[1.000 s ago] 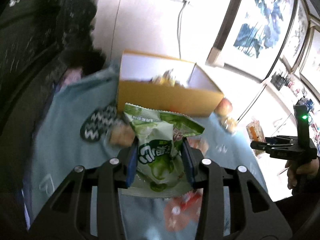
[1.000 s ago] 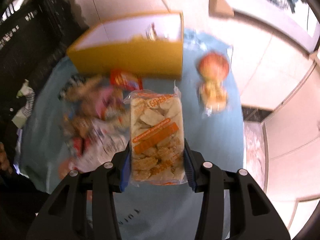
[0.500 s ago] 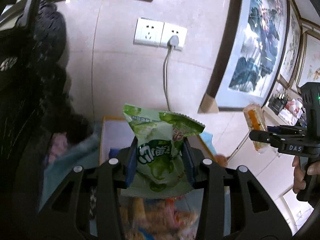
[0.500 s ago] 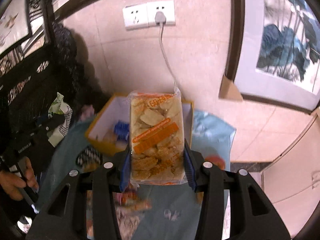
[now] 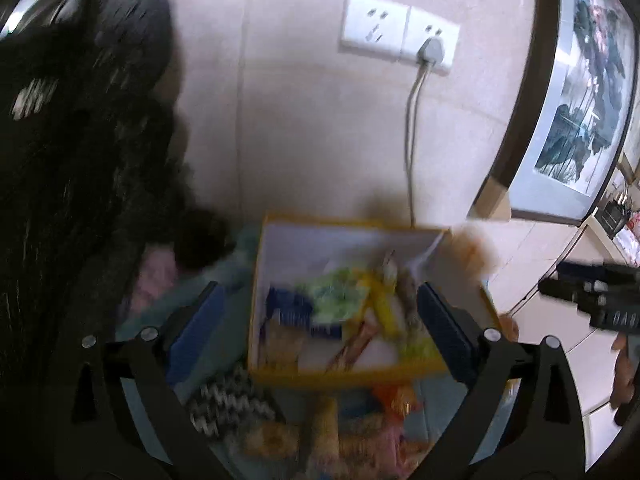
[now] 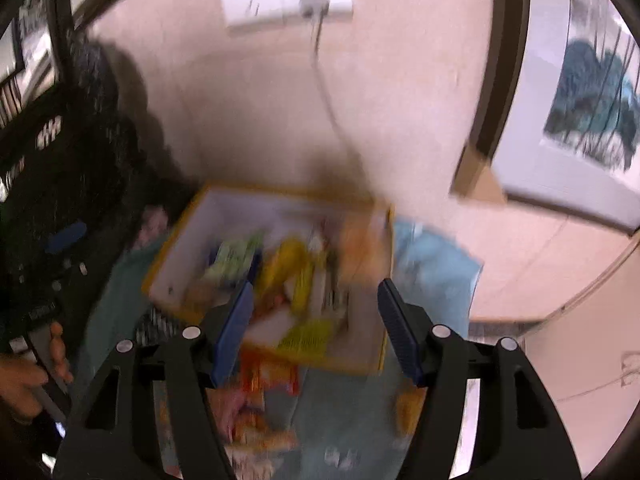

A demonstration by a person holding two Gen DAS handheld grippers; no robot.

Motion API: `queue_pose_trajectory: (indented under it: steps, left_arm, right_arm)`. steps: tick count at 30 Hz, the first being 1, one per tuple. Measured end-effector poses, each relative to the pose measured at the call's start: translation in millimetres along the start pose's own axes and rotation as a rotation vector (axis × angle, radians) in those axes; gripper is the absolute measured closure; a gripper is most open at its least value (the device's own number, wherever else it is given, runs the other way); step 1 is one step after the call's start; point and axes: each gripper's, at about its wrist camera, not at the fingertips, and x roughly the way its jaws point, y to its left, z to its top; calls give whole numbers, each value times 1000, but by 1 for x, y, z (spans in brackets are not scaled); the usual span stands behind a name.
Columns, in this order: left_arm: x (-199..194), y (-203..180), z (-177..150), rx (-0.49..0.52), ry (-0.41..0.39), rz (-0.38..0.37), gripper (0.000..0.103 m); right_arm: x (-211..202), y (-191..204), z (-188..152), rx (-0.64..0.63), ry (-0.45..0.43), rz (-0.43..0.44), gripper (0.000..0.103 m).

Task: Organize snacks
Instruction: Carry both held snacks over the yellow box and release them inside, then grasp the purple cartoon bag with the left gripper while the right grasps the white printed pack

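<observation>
A yellow box (image 5: 344,378) with a white inside stands on a teal cloth and holds several snack packs. The green bag (image 5: 336,296) lies loose in it, blurred. My left gripper (image 5: 320,312) hovers over the box, its jaws opening wide, with nothing between them. In the right wrist view the box (image 6: 280,190) sits below my right gripper (image 6: 318,320), whose jaws are also opening and hold nothing. A pale orange blur (image 6: 360,248) at the box's right side looks like the cracker pack. The green bag (image 6: 236,256) lies at the left.
Loose snacks (image 5: 360,432) lie on the teal cloth (image 6: 332,412) in front of the box. Close behind it is a wall with a socket and hanging cable (image 5: 412,120). Dark carved furniture (image 5: 80,160) fills the left, and a framed painting (image 6: 592,120) leans at the right.
Both grippers rose and moved over the box, then let go: the green bag left the left jaws and the cracker pack left the right jaws. Both sets of jaws now stand apart.
</observation>
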Motion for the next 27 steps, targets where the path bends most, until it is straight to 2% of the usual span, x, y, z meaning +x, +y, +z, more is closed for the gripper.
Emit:
queue_pose_trajectory:
  steps: [2,3,6,10,13,17,20,22,24,27]
  left_arm:
    - [-3,10,-39,-33,38,8,5]
    - [-3,15,-55,-43,66,3,5]
    - [7,20,-118,-28,206,-2,5]
    - [17,32,-175,-37,321,25,5]
    - [24,34,-186,-33,347,42,5]
    - [35,30,-192,-10,351,53,5]
    - [40,26,-190,-40,345,29,5]
    - [47,21,-190,-22,349,31,5]
    - [58,17,-194,4,377,52,5]
    - [67,17,-201,-10,409,44,5]
  right_arm:
    - [12,8,-33,8,74,34,37]
    - [24,13,-63,28,142,64,35]
    - [50,25,-133,96,298,95,35]
    - [68,42,-195,98,386,68,35]
    - [76,47,-212,136,405,80,35]
    - [84,52,-209,162,414,93,34]
    - [90,58,-207,164,424,119,34]
    - [96,60,-203,161,443,127,34]
    - [103,63,-203,168,450,120,31]
    - [114,68,-203,164,470,122,30]
